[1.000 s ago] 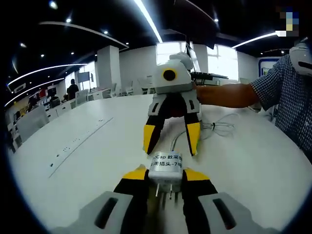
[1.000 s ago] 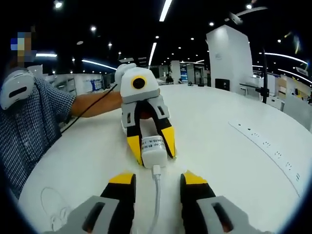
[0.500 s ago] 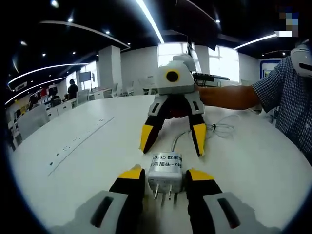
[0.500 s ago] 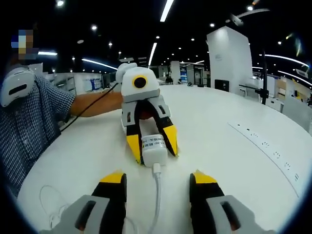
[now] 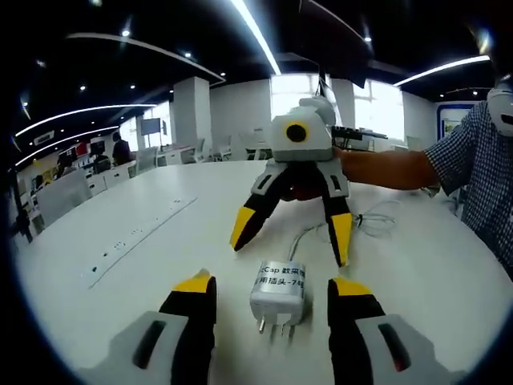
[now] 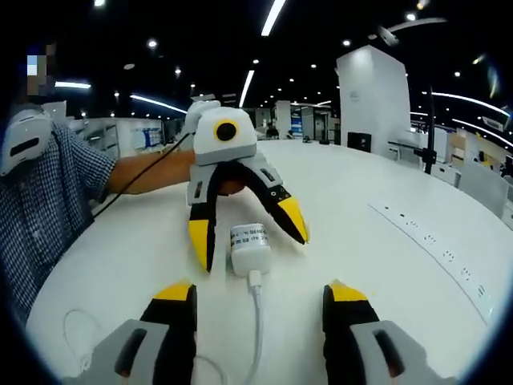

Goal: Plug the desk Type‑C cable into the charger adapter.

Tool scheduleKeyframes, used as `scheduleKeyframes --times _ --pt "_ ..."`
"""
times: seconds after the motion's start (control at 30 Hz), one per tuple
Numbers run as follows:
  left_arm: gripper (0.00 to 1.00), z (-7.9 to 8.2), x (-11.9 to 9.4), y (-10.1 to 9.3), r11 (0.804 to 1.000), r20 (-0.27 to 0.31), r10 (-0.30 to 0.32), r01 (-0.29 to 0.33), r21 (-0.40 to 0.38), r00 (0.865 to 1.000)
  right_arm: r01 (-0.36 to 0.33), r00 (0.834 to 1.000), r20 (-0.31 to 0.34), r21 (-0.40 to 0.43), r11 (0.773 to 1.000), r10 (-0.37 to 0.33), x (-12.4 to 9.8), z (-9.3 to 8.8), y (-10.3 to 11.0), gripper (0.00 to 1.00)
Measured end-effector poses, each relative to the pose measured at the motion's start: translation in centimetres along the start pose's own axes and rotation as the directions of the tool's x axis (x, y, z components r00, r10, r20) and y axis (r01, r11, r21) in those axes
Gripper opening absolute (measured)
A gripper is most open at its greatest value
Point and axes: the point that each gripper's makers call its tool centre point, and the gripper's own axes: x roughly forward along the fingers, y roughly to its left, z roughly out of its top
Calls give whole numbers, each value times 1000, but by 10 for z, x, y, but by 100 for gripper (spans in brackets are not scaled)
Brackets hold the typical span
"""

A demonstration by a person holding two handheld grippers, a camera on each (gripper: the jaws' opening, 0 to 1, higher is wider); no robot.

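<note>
From where I stand the plugging looks done, and this is the letting-go step. Taking the left gripper view first: the left claw point(image 5: 272, 293) stands spread wide, released, with the charger adapter point(image 5: 279, 290) lying free on the white tabletop point(image 5: 120, 265) between its tips, touching neither. The adapter's long axis runs from 6 to 12 o'clock, prongs toward 6, cable end toward 12, where the Type-C cable point(image 5: 300, 237) trails off toward the right claw point(image 5: 290, 233), also splayed and holding nothing.

In the right gripper view the adapter sits at 12 o'clock of that claw, the cable running back toward 6. I'd judge the next move is simply drawing both claws back without snagging the cable.
</note>
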Motion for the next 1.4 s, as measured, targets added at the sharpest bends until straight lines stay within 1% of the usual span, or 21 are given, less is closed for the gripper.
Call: scheduleKeyframes --times 0.13,0.17,0.3,0.43,0.47,0.5,0.53,0.63,0.7,0.73,0.8,0.83,0.87,0.9,0.97,1.07,1.13,1.23,1.27,1.37,1.4 --pt "58 6 -5 -3 999 9 35 -35 -8 999 48 999 -23 -3 999 -48 -3 -4 -1 67" --pt "58 6 -8 0 998 6 64 -64 -6 998 54 998 -17 2 999 -54 -5 -3 0 67" --pt "57 6 -15 -3 995 17 93 -93 -21 996 92 996 -11 26 995 -92 -10 -3 1 65" --pt "55 3 -29 -3 983 2 179 -179 -29 984 162 987 -5 35 986 -162 -22 1 6 63" --pt "54 4 -32 -5 982 14 186 -185 -41 982 202 979 -12 48 978 -202 -26 1 4 62" --pt "54 4 -37 -2 973 12 223 -222 -59 975 218 976 -17 53 974 -217 -28 1 4 61" --pt "54 4 -40 -6 973 10 224 -223 -63 975 234 972 -13 55 971 -234 -31 2 5 60" --pt "53 4 -54 -11 954 23 293 -290 -78 956 303 953 -32 64 951 -302 -41 -2 10 60" --pt "53 2 -64 -11 932 3 351 -349 -98 936 333 943 -37 70 940 -331 -46 -2 16 60" --pt "53 2 -67 -13 929 2 359 -357 -98 933 373 928 -30 89 923 -372 -51 -1 15 60" --pt "53 -2 -77 -16 905 -26 410 -410 -117 912 405 913 -13 120 906 -407 -58 2 21 60" --pt "53 -3 -80 -18 898 -31 422 -422 -125 906 431 901 -9 146 890 -435 -63 1 23 60" --pt "52 -6 -87 -20 877 -50 457 -459 -139 888 444 894 -8 156 882 -449 -67 1 26 59" --pt "51 -8 -92 -25 867 -62 471 -474 -151 880 451 890 -7 156 879 -455 -69 0 28 59" --pt "50 -10 -99 -33 852 -65 491 -495 -171 869 488 871 -26 161 858 -490 -77 -6 36 58" --pt "49 -6 -108 -45 842 -38 507 -504 -193 861 511 858 -30 158 845 -514 -84 -11 46 58" --pt "49 -6 -119 -54 816 -41 544 -540 -205 838 527 848 -33 169 833 -530 -93 -14 59 58" --pt "49 -12 -130 -66 785 -79 577 -578 -223 813 539 837 -19 201 818 -547 -104 -15 73 57" --pt "48 -13 -132 -70 780 -89 578 -581 -232 811 545 832 -19 207 812 -554 -107 -15 75 57" --pt "48 -18 -149 -78 748 -113 607 -614 -251 786 580 808 -31 210 787 -588 -120 -19 89 57" --pt "48 -19 -155 -80 733 -118 625 -632 -252 772 595 797 -36 211 775 -602 -125 -21 93 57"
